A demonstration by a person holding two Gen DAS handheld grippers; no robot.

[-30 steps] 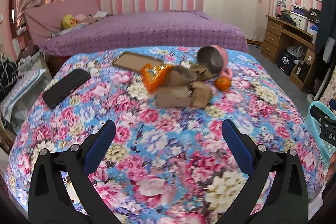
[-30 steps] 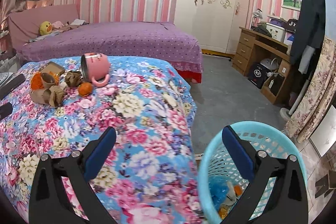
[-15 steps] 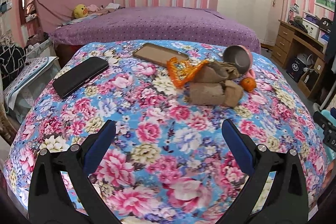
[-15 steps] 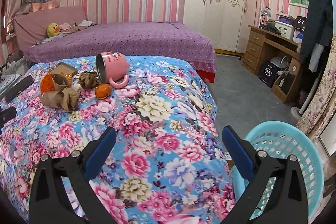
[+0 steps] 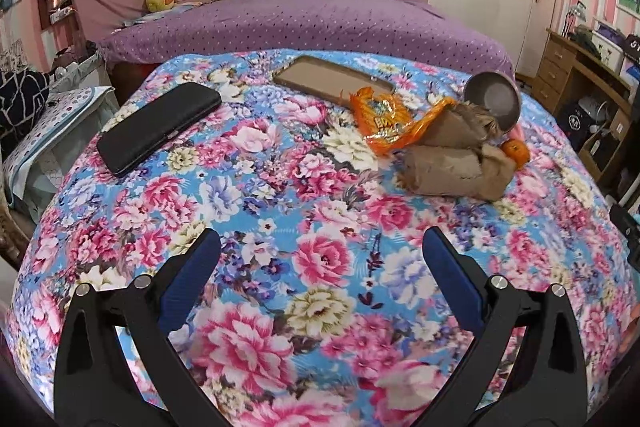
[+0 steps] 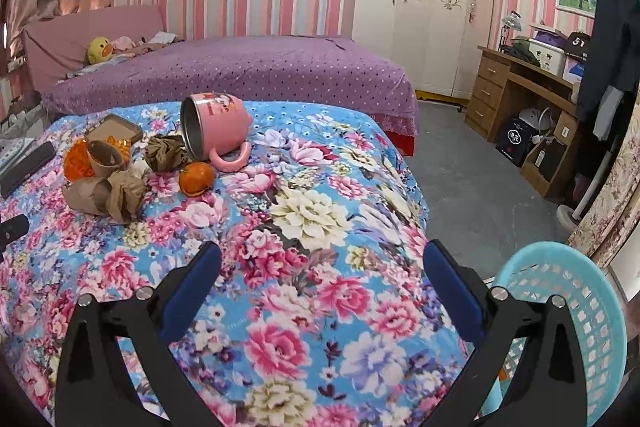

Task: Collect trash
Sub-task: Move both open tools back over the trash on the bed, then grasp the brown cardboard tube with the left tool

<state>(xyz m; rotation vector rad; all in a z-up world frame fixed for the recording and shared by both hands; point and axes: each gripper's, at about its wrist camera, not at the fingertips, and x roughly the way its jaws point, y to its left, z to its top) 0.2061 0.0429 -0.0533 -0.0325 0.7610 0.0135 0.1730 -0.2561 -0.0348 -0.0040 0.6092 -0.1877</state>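
Trash sits clustered mid-table on the floral tablecloth (image 5: 312, 259): an orange snack wrapper (image 5: 384, 121), crumpled brown paper bags (image 5: 452, 167) and a paper cup (image 6: 105, 157), beside a tipped pink mug (image 6: 216, 125) and an orange (image 6: 196, 178). All looks light, soft and crushable; pinch a bag's bunched end. Left gripper (image 5: 320, 259) and right gripper (image 6: 322, 263) both hover wide apart, empty. Blue basket (image 6: 576, 291) stands right.
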